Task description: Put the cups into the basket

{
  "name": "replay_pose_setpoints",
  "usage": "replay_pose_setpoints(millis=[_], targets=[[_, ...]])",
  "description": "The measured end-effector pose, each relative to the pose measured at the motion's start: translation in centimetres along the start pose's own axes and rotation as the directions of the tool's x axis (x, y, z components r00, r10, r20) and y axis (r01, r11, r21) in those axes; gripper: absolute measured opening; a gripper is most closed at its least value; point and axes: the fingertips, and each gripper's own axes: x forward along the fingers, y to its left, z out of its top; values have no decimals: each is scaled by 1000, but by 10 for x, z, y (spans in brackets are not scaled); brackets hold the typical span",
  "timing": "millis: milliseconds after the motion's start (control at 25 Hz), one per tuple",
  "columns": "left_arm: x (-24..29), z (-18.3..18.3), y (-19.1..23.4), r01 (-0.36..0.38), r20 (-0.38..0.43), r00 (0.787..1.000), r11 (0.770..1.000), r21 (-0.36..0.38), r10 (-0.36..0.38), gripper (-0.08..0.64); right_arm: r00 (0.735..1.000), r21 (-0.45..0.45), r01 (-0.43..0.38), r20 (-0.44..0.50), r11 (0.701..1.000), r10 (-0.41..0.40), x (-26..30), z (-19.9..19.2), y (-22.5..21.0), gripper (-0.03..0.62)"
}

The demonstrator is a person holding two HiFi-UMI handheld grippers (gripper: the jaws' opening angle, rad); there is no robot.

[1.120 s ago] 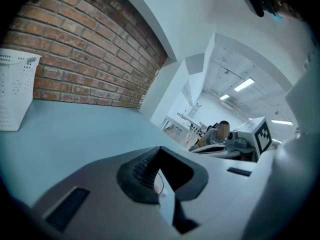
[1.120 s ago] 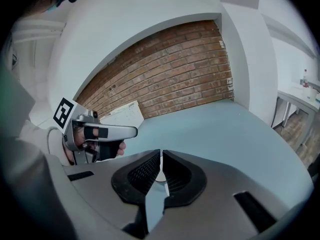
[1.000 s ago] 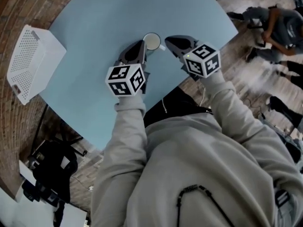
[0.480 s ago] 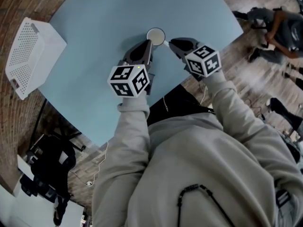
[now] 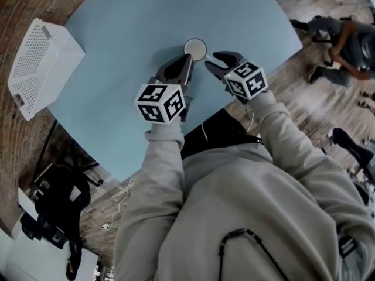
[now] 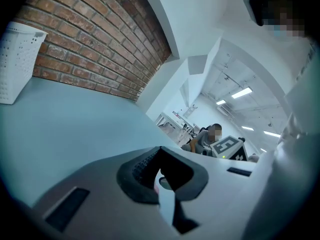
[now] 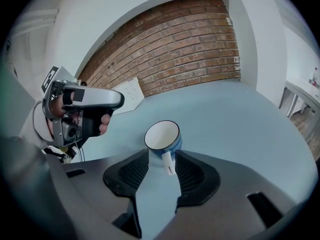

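Note:
A cup (image 5: 195,48), blue outside and white inside, stands upright on the light blue table (image 5: 117,34). My right gripper (image 5: 210,61) reaches it from the right. Its jaws are opening, and the cup's white handle (image 7: 168,164) lies between the pads without being pressed. The right gripper view has the cup (image 7: 162,136) just beyond the right gripper (image 7: 161,166). My left gripper (image 5: 187,62) points at the cup from the near left, jaws together. Nothing is seen between the jaws of the left gripper (image 6: 161,156) in its own view. The white perforated basket (image 5: 41,63) sits at the table's far left edge.
The table's curved near edge (image 5: 193,122) runs just under both grippers. A person (image 5: 345,37) crouches on the wooden floor at the upper right. A black bag (image 5: 58,206) lies on the floor at the lower left. A brick wall (image 7: 190,49) stands beyond the table.
The right gripper's jaws have parted around the cup's handle; a second ago they looked closed. The left gripper stays beside the cup, which stands on the table.

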Motion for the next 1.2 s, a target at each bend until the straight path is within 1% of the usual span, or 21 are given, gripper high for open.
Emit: replay_pose_setpoints(millis=[200,440,880,1080,1200], targets=[[3,-5,4,-1,-5,1000,1000,-16,1,-5,999,-30,-9,-39,1000,8,10,-7,-2,178],[3,-10,19,-22,-12,1000,999,-44,21,-5,994,-100,11,-104,995,-21,23,-16,-8,193],[7,-13,33,-44,-11,999,997,-69,44,-5,983,-122,-2,-185,992,-20,41,-24,-13,199],[4,-11,46,-82,3,997,995,-51,82,-5,974,-129,-6,-225,992,-23,50,-29,-14,199],[1,-12,55,-101,6,995,993,-63,102,-5,969,-145,-16,-248,989,-21,54,-29,-14,199]])
